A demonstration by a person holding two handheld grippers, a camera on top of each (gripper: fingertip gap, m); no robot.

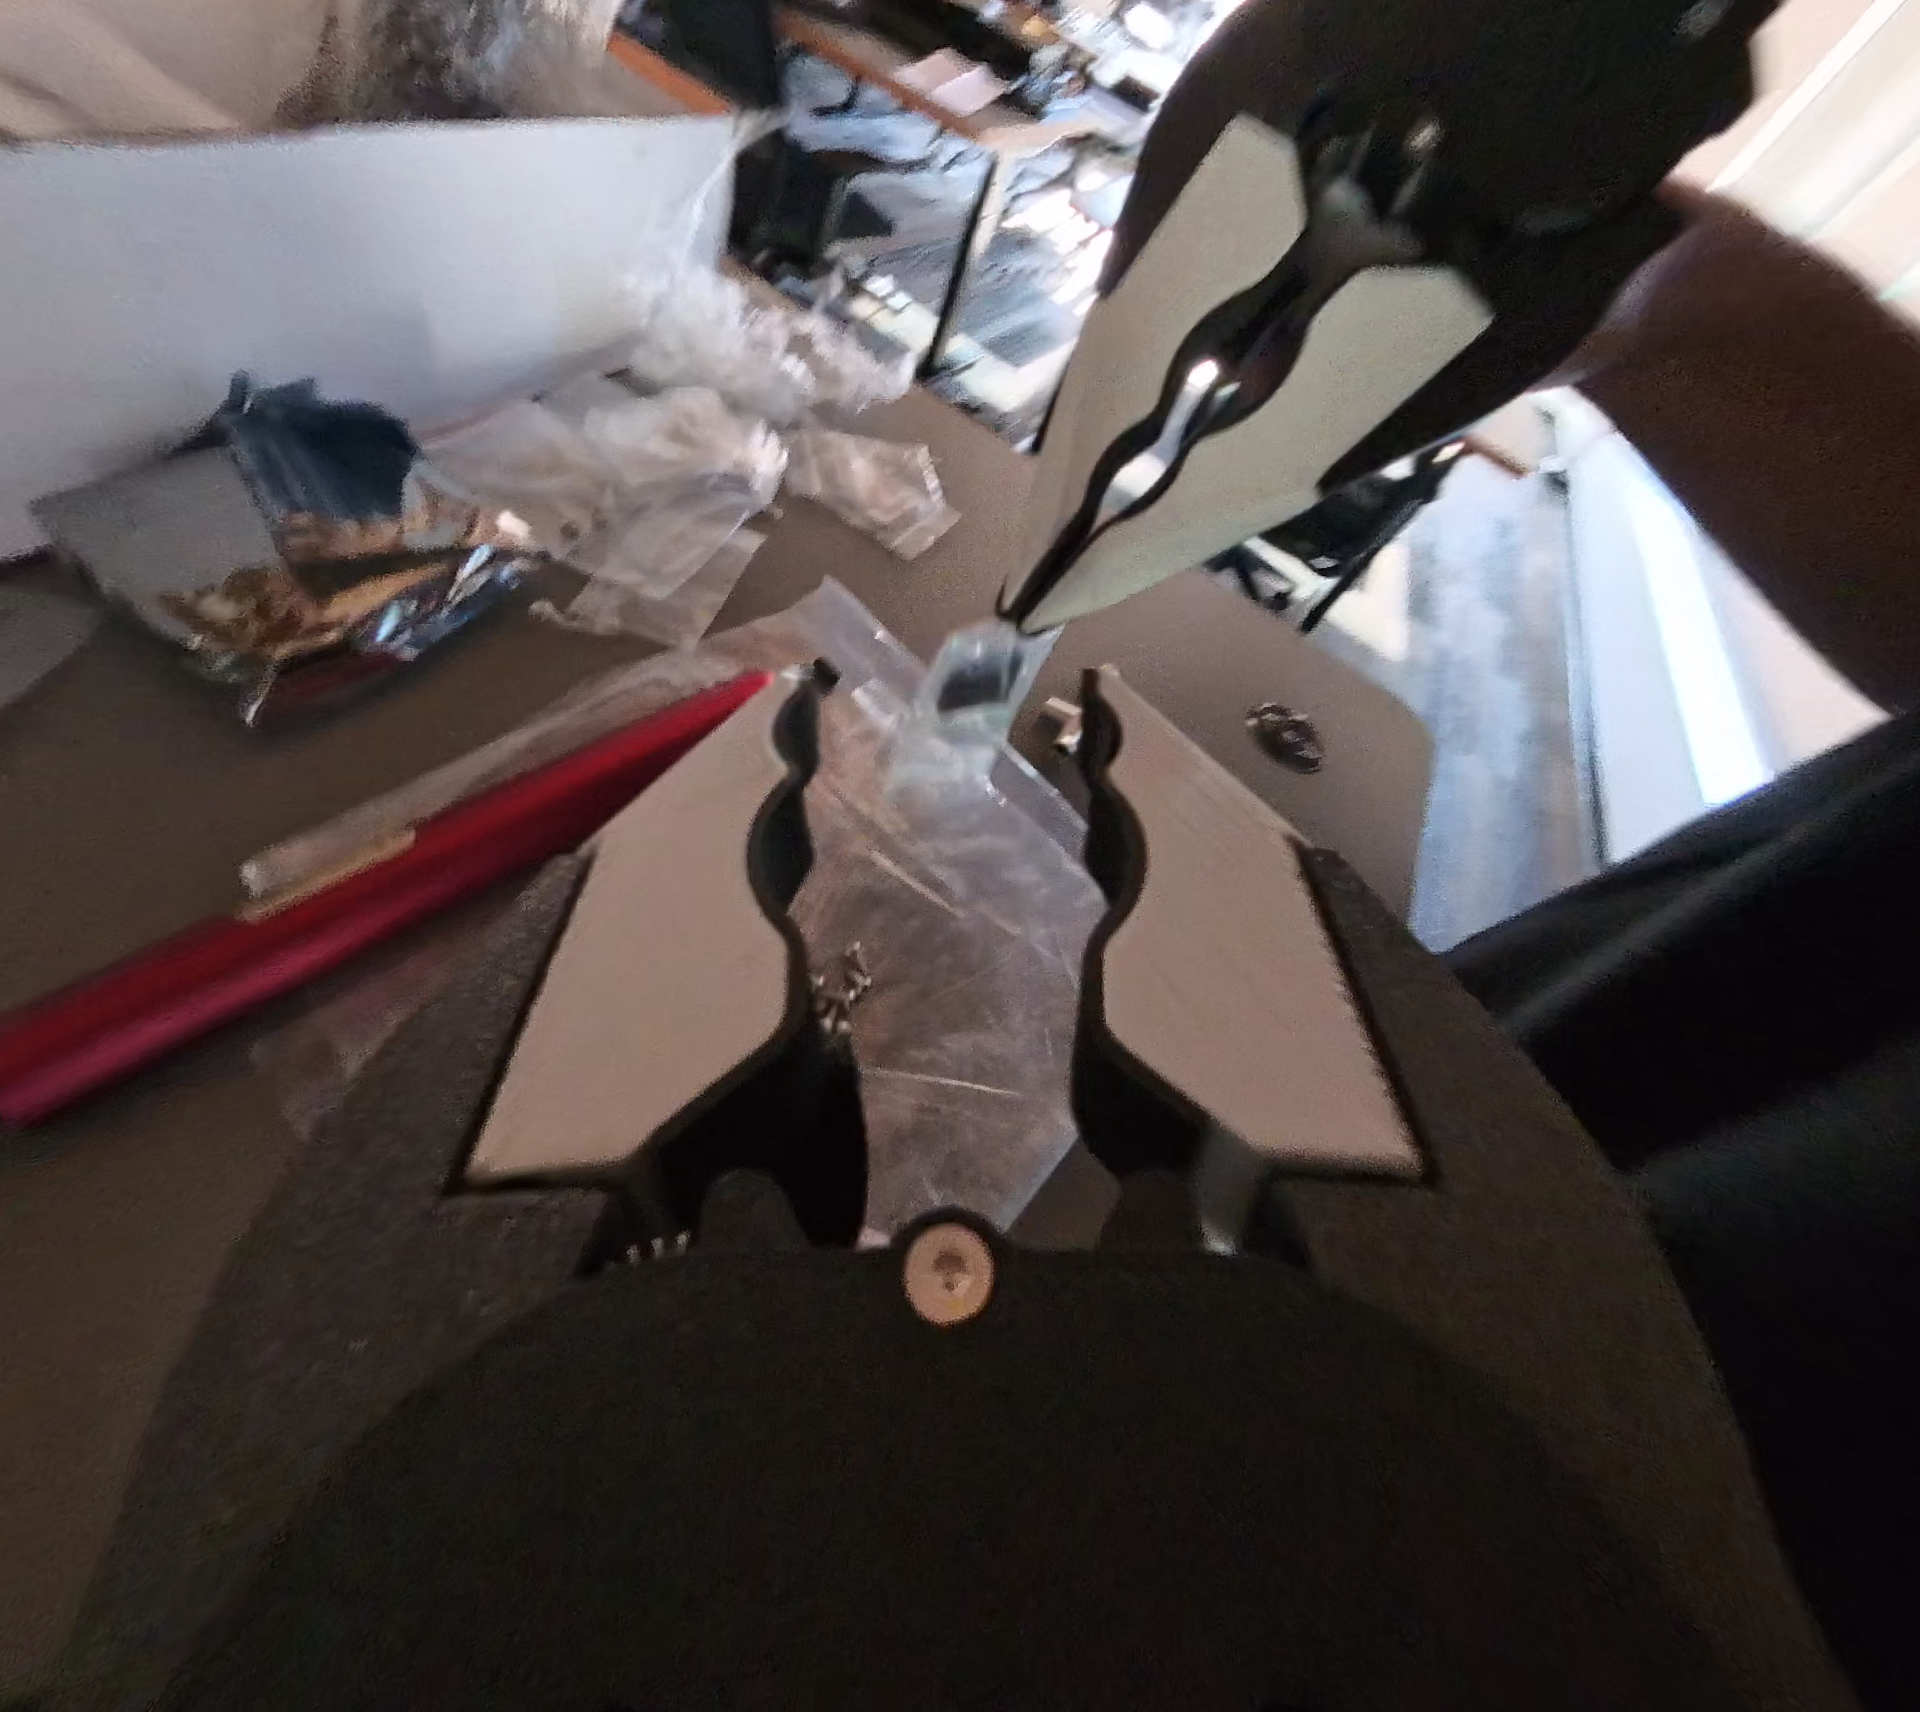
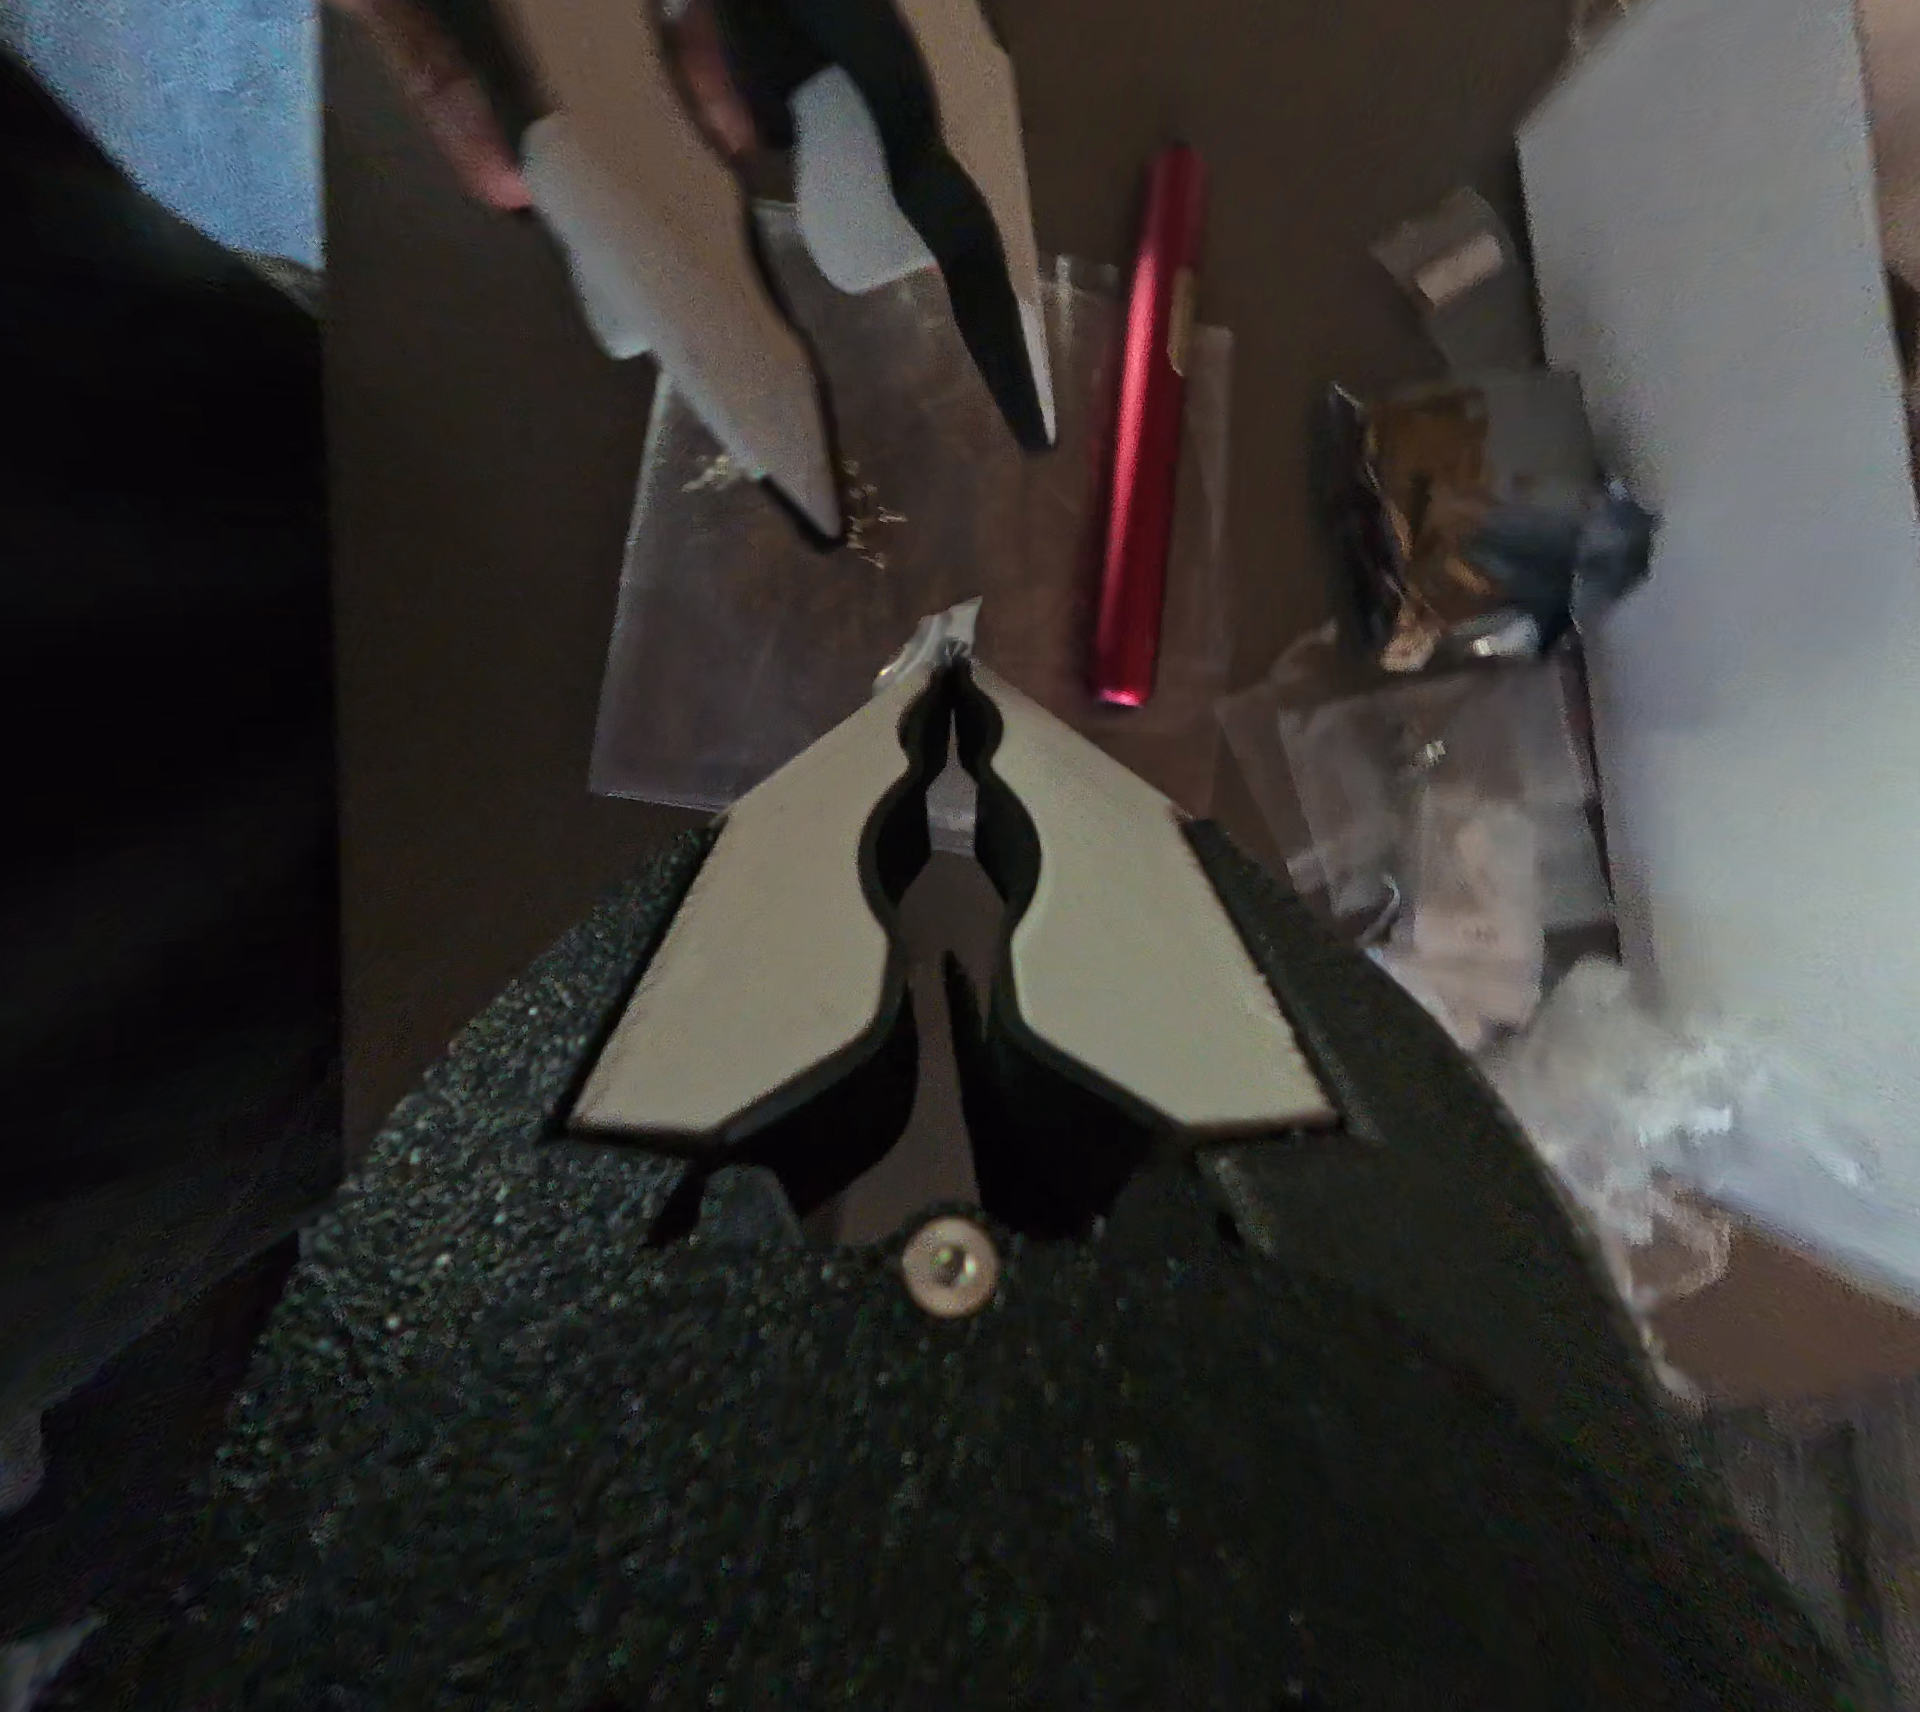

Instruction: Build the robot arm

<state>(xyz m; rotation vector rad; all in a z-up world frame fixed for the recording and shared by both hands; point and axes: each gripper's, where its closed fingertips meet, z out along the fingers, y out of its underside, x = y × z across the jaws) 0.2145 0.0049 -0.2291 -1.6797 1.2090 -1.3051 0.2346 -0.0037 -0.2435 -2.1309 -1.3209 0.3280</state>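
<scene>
The left tool (image 1: 951,686) hangs with its fingers spread wide over a clear plastic bag (image 1: 977,966) that lies flat on the brown table (image 1: 156,1195); a few small metal screws (image 1: 842,987) sit inside the bag. The right tool (image 2: 958,670) is pinched tight on the bag's upper corner, lifting that edge a little. A red pen-like stick (image 2: 1143,436) lies just beside the bag. Farther off are a crumpled foil pouch (image 1: 312,561), a heap of empty clear bags (image 1: 675,478) and a white box (image 2: 1745,519). No writing can be read in these blurred views.
</scene>
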